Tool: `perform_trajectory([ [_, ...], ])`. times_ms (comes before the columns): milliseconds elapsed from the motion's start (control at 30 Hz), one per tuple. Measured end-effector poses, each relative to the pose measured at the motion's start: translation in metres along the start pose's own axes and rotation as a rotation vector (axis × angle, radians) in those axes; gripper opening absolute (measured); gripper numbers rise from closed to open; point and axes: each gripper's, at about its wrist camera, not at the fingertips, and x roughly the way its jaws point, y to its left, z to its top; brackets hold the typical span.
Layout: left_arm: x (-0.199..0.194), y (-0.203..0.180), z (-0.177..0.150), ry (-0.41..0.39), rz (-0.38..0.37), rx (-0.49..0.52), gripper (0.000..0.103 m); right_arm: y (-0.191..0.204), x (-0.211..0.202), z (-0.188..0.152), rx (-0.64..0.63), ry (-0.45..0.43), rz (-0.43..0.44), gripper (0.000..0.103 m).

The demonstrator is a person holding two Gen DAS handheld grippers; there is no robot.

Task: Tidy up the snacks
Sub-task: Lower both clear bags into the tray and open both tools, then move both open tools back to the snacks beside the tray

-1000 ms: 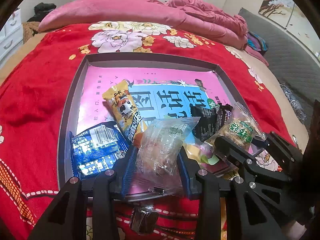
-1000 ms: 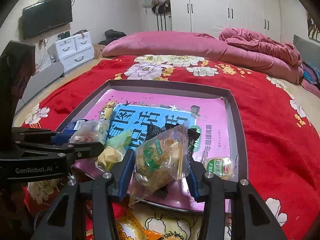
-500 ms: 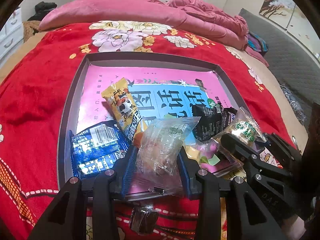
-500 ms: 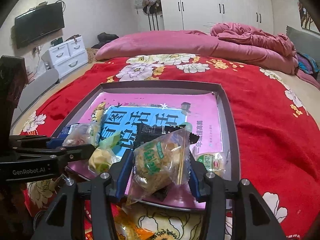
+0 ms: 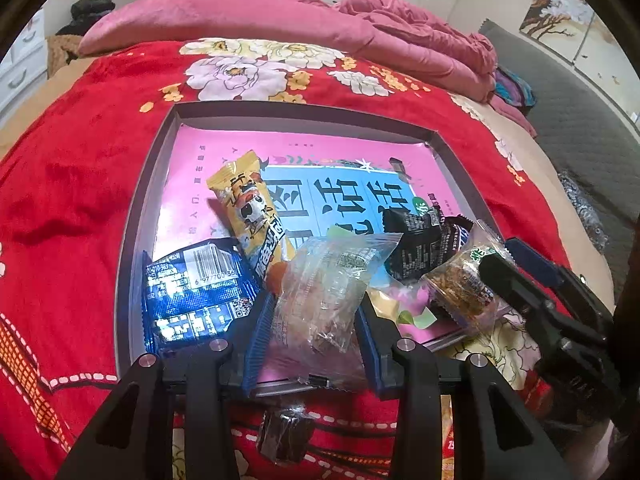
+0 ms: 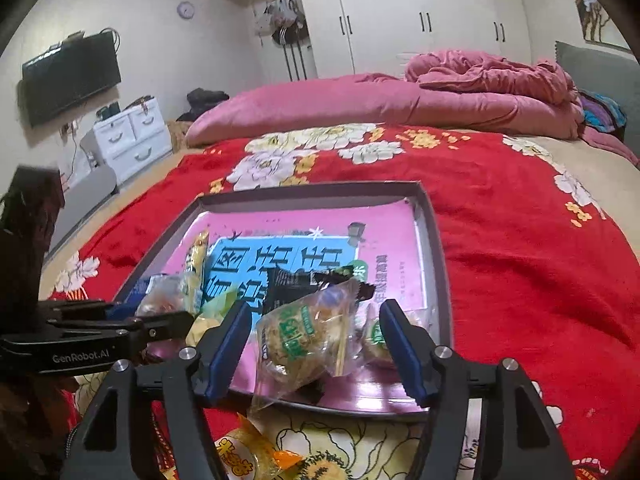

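Your right gripper (image 6: 316,344) has just been opening, and the green-labelled clear packet (image 6: 308,336) sits between its jaws with a gap on both sides, so the pads no longer press on it; it leans over the near edge of the grey tray (image 6: 436,248), its lower corner hanging past the rim toward you. That's the relation that matters: the packet's long axis runs from your fingers up and away into the tray, so it reads as if a straight pull back would clear it without dragging it out.

Your left gripper (image 5: 316,320) is another story: jaws narrow and clamped on a crinkly transparent packet (image 5: 324,296), held upright over the tray's near rim, long axis pointing away from you. The tray floor lies just ahead and below, with the blue wrapper (image 5: 192,288) on the left and the yellow bar (image 5: 252,216) beyond it. Left hand is nearer that open pink patch, so a short reach forward looks like the call there
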Motion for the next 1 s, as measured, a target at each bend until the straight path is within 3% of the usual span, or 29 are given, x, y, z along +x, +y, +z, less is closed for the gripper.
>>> perform_trajectory([
  [167,-0.003,0.000,-0.001,-0.006,-0.009,0.003,0.045,-0.011,-0.013,0.001,0.050,-0.032,-0.003,0.071],
  [400,-0.012,-0.001,0.000,-0.027,-0.009,0.017,0.057,-0.024,-0.026,0.003,0.094,-0.062,-0.030,0.072],
  [1000,-0.040,-0.002,0.001,-0.083,-0.034,0.014,0.065,-0.014,-0.044,0.000,0.077,-0.093,-0.019,0.079],
])
